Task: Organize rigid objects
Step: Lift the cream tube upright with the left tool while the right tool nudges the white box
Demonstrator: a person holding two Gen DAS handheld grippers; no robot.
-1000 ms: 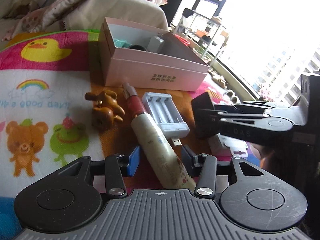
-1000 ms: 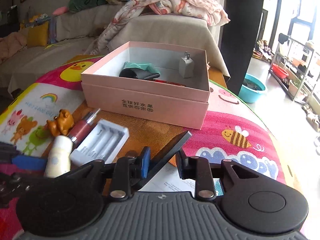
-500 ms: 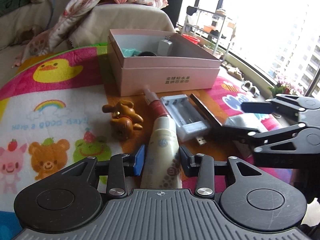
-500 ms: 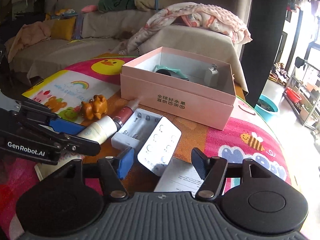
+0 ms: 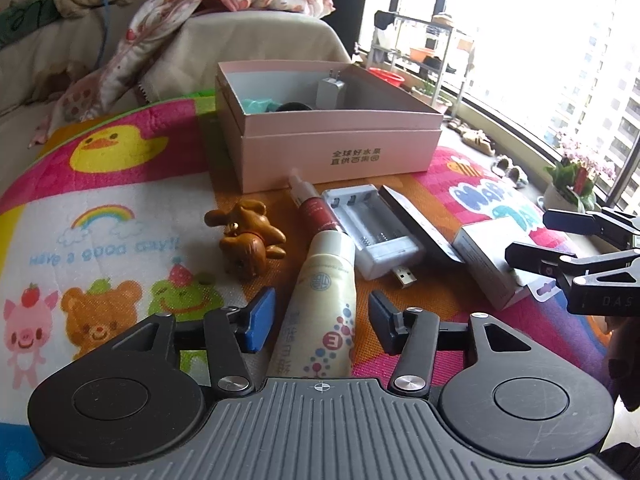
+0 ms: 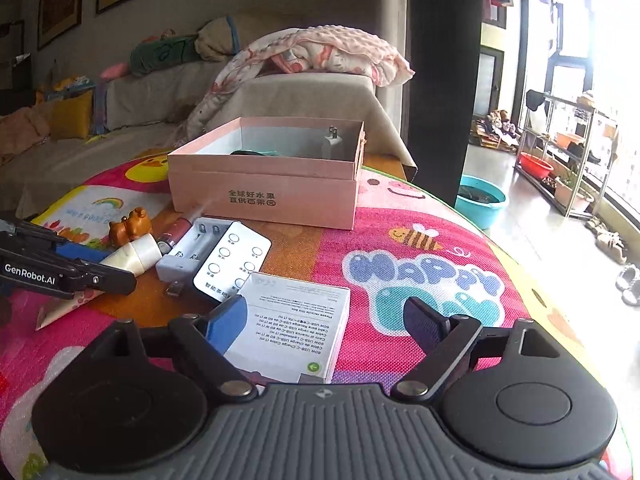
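Left hand-held gripper (image 5: 322, 322), jaws just opened, straddles the tube (image 5: 326, 300) lying on the tabletop (image 5: 404, 304) without pressing it. Right hand-held gripper (image 6: 326, 322), jaws just widened, frames the white carton (image 6: 294, 330). Close squarely on each mid-body, then lift towards the pink box (image 5: 336, 152).

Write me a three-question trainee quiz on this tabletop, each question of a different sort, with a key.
1. True or false: the left gripper is clamped on the cream tube.
2. Which item stands upright inside the pink box? A) wall charger B) wooden toy dog C) remote
3. Fill in: the right gripper straddles the white ____.

Key: 1 false, the pads stand off it; 2 A; 3 carton.
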